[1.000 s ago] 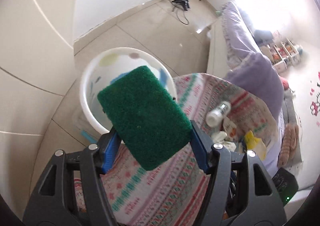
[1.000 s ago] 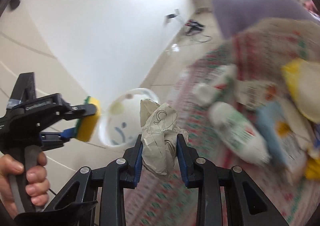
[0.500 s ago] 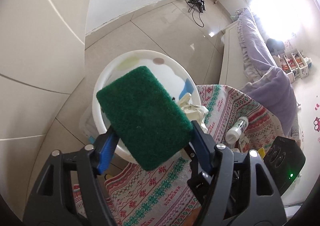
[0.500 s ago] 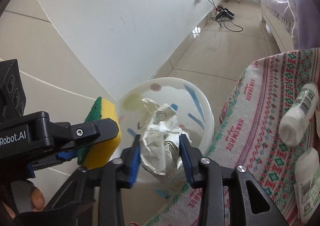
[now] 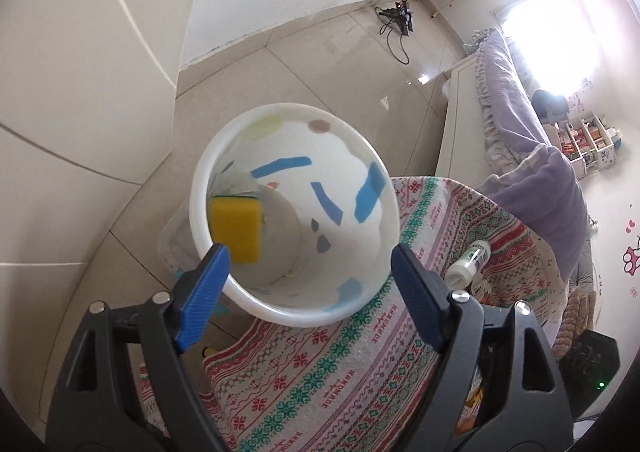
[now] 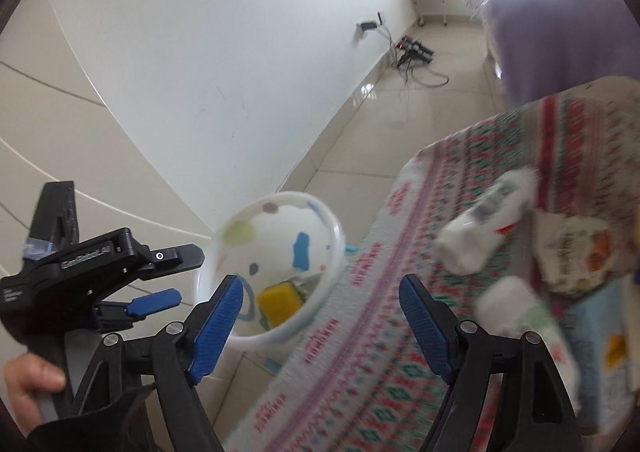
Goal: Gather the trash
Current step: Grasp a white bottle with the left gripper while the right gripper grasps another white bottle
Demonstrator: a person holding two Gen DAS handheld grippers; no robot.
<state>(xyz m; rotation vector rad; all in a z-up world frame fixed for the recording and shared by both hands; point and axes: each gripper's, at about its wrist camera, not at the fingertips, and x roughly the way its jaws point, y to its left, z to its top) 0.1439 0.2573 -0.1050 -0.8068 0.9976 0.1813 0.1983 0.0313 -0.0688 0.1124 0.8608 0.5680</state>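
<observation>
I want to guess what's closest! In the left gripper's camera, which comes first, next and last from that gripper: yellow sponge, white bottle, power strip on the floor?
1. Yellow sponge: inside the white bin, just past the left gripper.
2. White bottle: on the patterned cloth, to the right.
3. Power strip: far off by the wall.

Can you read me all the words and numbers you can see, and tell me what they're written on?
"HANDMADE": woven in red along the stripes of the patterned cloth.
"25": on a small white card on the far shelf.
"GenRobot.AI": on the black body of the left gripper, blurred, partly guessed.
Label on the small white bottle: too small to read.
Print on the paper packet: too blurred.
</observation>
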